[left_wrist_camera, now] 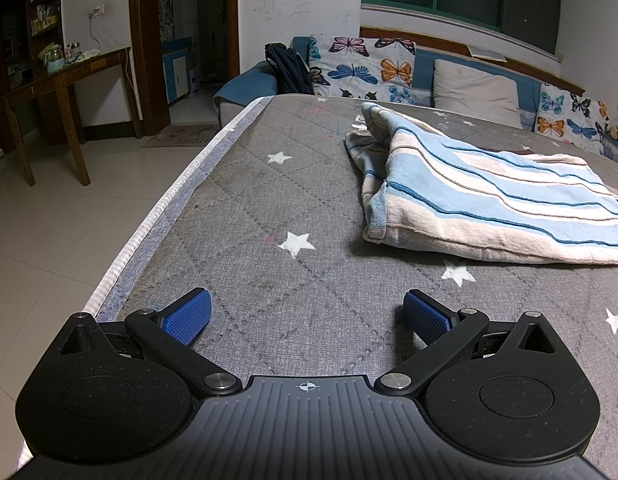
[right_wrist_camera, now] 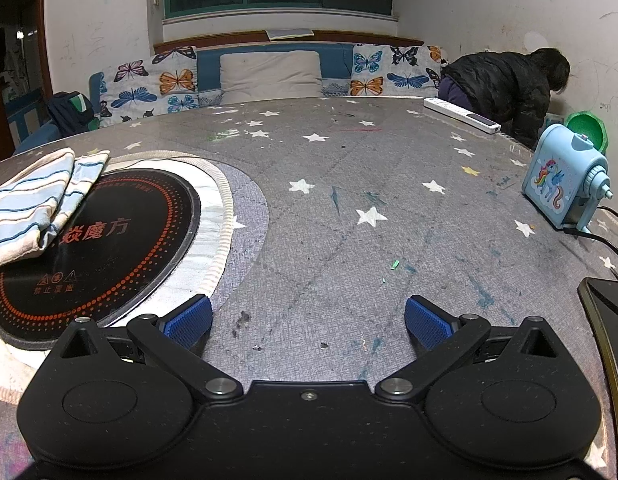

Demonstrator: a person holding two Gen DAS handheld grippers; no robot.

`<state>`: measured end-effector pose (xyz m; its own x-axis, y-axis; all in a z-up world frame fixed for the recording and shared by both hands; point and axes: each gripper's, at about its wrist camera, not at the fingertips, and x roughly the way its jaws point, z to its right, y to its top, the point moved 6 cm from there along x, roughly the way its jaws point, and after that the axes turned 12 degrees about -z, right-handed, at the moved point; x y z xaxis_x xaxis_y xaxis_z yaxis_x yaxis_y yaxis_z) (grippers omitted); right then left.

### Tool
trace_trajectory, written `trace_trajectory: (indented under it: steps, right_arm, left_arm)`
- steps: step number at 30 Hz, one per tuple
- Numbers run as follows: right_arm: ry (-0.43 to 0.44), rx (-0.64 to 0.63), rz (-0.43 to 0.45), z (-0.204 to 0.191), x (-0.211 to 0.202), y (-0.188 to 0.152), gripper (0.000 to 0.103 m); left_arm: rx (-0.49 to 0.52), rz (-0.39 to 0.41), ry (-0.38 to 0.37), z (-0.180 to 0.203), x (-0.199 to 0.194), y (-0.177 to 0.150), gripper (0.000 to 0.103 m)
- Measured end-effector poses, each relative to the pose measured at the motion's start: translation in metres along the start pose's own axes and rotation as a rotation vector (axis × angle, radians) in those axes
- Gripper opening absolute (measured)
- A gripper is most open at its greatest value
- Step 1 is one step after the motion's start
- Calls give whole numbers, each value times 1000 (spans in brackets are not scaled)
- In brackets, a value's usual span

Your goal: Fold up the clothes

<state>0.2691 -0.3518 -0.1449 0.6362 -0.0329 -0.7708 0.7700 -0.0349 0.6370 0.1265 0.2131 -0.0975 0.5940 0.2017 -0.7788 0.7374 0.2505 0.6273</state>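
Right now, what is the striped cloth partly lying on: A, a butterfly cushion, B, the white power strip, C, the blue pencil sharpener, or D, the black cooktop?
D: in the right wrist view the cloth overlaps the edge of the black cooktop set into the table.

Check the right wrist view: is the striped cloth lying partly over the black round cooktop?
Yes, the striped cloth overlaps the upper left edge of the black cooktop.

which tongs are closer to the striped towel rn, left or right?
Left, likely. The striped towel lies just ahead-right of the open left tongs. From the open right tongs it sits far off to the left, over the black cooktop.
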Motion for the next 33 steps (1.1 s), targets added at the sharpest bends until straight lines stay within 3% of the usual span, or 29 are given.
trace_trajectory:
  steps: [20,26,33]
  right_arm:
    - [0,0,0,0,0,0,103]
    - [0,0,0,0,0,0,103]
    - [1,0,0,0,0,0,103]
  left_arm:
    - [-33,12,12,-4,-3,0,103]
    - [-121,34,61,-19,-7,-1,103]
    - [-236,68,43,-41,-18,-6,103]
